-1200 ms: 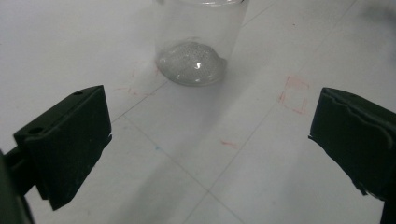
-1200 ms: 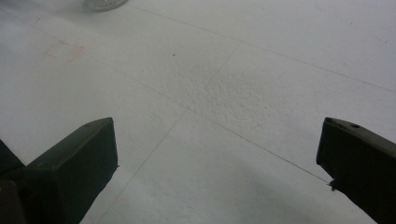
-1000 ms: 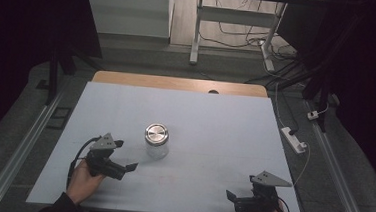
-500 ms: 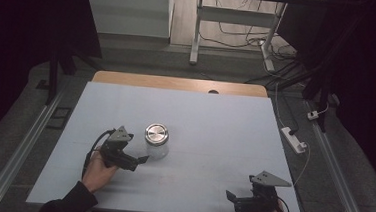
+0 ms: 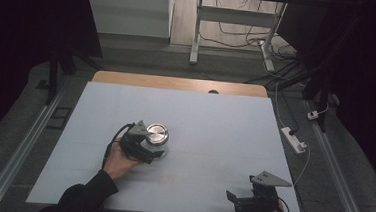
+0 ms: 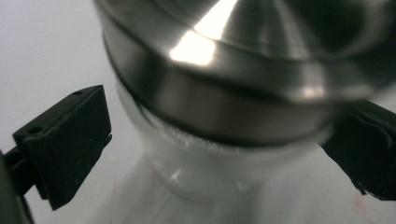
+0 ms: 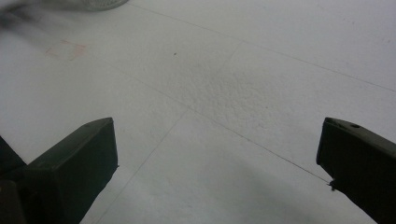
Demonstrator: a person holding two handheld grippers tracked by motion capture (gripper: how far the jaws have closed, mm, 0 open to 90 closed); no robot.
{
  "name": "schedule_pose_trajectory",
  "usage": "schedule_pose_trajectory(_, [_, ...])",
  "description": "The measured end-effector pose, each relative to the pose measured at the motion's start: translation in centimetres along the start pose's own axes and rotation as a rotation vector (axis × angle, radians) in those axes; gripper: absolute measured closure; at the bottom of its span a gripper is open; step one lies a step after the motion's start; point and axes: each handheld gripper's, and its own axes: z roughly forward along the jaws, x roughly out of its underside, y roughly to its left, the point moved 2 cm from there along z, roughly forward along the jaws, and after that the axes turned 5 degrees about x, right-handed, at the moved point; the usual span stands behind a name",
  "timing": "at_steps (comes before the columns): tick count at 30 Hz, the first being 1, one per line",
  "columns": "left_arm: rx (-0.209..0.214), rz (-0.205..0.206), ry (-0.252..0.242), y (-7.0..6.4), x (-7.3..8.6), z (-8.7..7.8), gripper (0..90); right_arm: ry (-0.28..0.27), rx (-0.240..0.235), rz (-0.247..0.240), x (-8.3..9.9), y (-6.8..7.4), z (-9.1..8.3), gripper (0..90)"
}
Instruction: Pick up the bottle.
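Near the middle of the desk [image 5: 215,118] stands a glass jar [image 5: 157,135] with a shiny metal lid [image 6: 261,70]. The left hand-held gripper [image 5: 149,144] has its jaws spread wide on either side of the jar, not touching it. The right hand-held gripper [image 5: 242,202] sits well apart at the near right edge, jaws wide with only bare desk between them.

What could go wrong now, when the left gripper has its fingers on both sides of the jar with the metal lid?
1. The left gripper is open, its fingers apart from the jar; closing off-centre could push or tip it.
2. The glass body looks smooth, so it may slip in the grip.
3. The metal lid is wider than the body, so a finger may catch under its rim.
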Motion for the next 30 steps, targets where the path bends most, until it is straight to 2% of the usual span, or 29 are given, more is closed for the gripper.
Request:
schedule_pose_trajectory(3, [0.017,0.003,0.000,0.1,-0.2,0.7,0.0,0.000,-0.001,-0.002,0.0,0.0,0.0,0.0])
schedule_pose_trajectory(6, [0.016,0.028,0.001,-0.1,-0.4,0.9,2.5,0.000,-0.001,-0.004,0.0,0.0,0.0,0.0])
schedule_pose_trajectory(9, [-0.007,0.057,0.005,-0.4,-0.5,0.8,8.9,-0.001,-0.001,-0.003,0.0,0.0,0.0,0.0])
schedule_pose_trajectory(10, [-0.021,0.055,0.007,-0.4,-0.4,0.7,11.8,-0.001,-0.001,-0.003,0.0,0.0,0.0,0.0])
schedule_pose_trajectory(12, [-0.019,0.048,0.002,-0.3,-0.4,0.6,14.9,-0.001,0.001,-0.008,0.0,0.1,0.0,0.0])
schedule_pose_trajectory(25, [-0.044,0.024,0.024,-0.6,-0.7,0.4,15.5,-0.009,0.002,-0.010,0.0,0.1,-0.1,0.0])
schedule_pose_trajectory(30, [-0.046,0.027,0.010,-0.9,-1.2,-0.3,15.5,-0.013,0.001,-0.009,0.0,0.0,-0.2,0.0])
